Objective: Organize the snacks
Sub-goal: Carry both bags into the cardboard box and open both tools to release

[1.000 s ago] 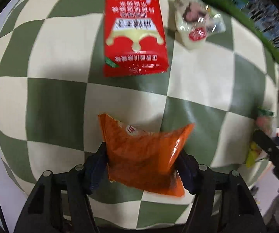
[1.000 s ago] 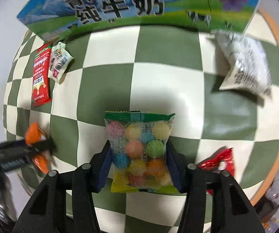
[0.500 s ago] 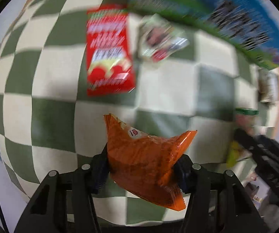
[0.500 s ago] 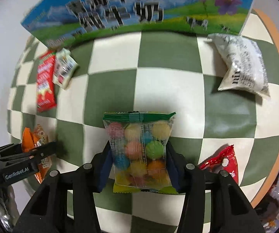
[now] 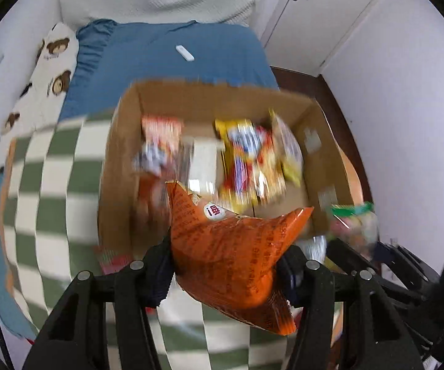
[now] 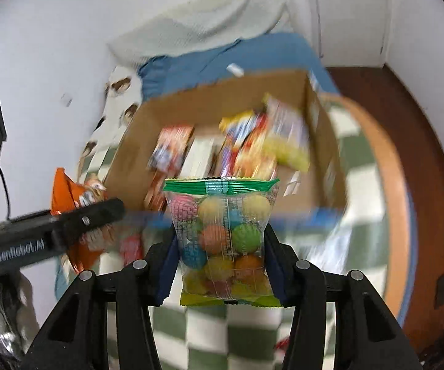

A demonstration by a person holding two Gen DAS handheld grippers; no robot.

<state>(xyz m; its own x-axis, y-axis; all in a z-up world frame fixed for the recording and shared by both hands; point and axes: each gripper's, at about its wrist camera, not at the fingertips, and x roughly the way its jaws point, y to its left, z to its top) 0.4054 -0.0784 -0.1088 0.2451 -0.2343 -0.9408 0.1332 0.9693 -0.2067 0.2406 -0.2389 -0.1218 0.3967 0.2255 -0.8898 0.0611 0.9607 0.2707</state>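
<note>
My left gripper is shut on an orange snack packet, held in the air above the near edge of an open cardboard box. My right gripper is shut on a clear bag of coloured candy balls with a green top seal, also lifted in front of the box. The box holds several snack packets, blurred by motion. In the right wrist view the left gripper and its orange packet show at the left; in the left wrist view the candy bag shows at the right.
The box stands on a green-and-white checked cloth over a round table with an orange rim. Behind lie a blue bedspread with a small white object, a bear-print pillow and a white door.
Both grippers have risen off the checked cloth with their packets and tilted up, so the open box and the bed behind it have come into view. The jaws narrowed on both packets.
</note>
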